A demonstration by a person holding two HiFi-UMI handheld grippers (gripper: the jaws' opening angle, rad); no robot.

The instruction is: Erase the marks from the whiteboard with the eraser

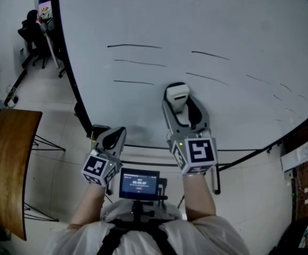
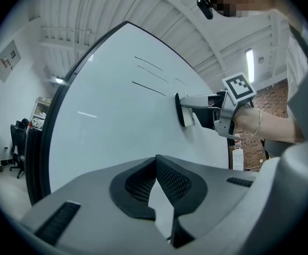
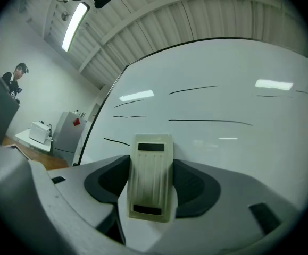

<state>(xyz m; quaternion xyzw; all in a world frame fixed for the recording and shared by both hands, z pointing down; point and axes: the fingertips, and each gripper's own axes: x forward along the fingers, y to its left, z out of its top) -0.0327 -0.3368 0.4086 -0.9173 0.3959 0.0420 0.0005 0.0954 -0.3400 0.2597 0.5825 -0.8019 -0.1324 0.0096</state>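
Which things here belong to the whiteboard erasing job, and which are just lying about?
In the job: whiteboard, black marks, eraser, right gripper holding it.
Lying about: wooden table, office chair, left gripper shut, empty.

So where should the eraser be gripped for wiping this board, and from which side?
Grip the eraser by its two long edges, coming from the back, away from the whiteboard. It is a flat oblong block whose wiping face must lie free on the board; the right gripper holds it that way, jaws shut on its long sides.
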